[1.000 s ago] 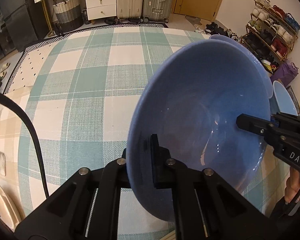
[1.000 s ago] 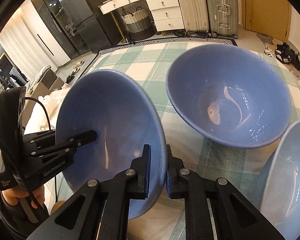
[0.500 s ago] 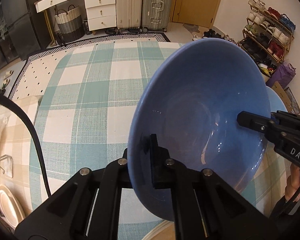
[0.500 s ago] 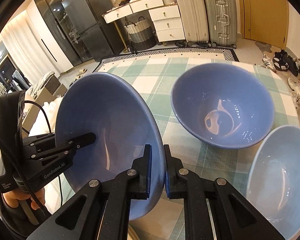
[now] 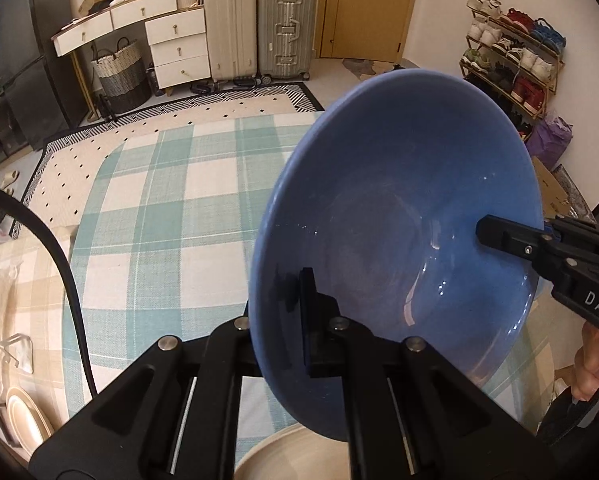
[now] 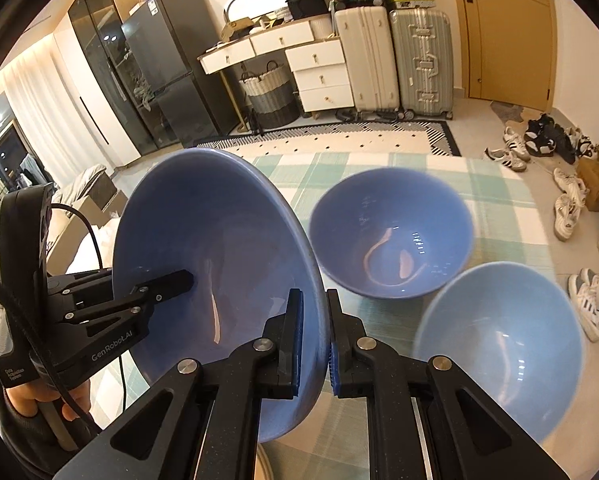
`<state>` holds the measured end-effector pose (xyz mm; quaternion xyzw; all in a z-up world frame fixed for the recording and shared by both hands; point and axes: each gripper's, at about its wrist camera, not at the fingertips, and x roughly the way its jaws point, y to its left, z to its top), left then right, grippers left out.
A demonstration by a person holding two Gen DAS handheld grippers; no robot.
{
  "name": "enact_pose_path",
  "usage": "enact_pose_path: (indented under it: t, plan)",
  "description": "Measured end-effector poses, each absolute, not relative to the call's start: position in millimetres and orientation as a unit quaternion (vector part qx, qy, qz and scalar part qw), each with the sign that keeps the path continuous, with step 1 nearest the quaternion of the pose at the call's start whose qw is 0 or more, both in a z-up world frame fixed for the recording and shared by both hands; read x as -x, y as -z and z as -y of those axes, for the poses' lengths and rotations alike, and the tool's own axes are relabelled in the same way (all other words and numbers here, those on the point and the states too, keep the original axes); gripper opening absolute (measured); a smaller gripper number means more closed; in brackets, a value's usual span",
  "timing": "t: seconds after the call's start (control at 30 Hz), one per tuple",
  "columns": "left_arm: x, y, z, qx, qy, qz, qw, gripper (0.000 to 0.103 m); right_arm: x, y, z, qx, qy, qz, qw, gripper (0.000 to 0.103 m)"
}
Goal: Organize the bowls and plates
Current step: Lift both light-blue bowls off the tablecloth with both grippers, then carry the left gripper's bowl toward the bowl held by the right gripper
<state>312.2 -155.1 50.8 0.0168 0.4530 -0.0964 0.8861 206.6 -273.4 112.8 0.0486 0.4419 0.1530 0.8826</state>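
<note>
held bowl (image 5: 399, 240) is up off the table (image 5: 147, 216), tilted steeply on edge, its opening turned toward both cameras. both tools grip its rim on opposite sides.

left tool (image 5: 277, 320): narrow, clamped on the near rim, one finger inside the bowl, the other behind the wall. in the right wrist view it comes in from the left, its inner finger reaching into the bowl.

right tool (image 6: 313, 340): narrow, blue pads either side of the rim, closed on the held bowl (image 6: 215, 272). in the left wrist view it enters from the right, one finger lying inside the rim.

on the checked cloth toward the table's right side: a second bowl (image 6: 391, 232), upright, and a pale bowl (image 6: 499, 348) nearer the near right corner, upright. the two sit just beside each other; cannot tell whether the rims touch.

a cream plate (image 5: 291, 456) shows at the near edge, below the held bowl. more cream plates (image 5: 23, 416) stand in a rack at the near left corner.
</note>
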Motion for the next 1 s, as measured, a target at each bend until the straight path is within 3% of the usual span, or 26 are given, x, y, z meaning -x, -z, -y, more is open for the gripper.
enact_pose_path:
  t: [1.0]
  plan:
    - [-281.0, -102.0, 389.8, -0.078, 0.189, -0.451, 0.869, 0.006, -148.8, -161.7, 433.7, -0.095, -0.057, -0.412, 0.904, 0.011]
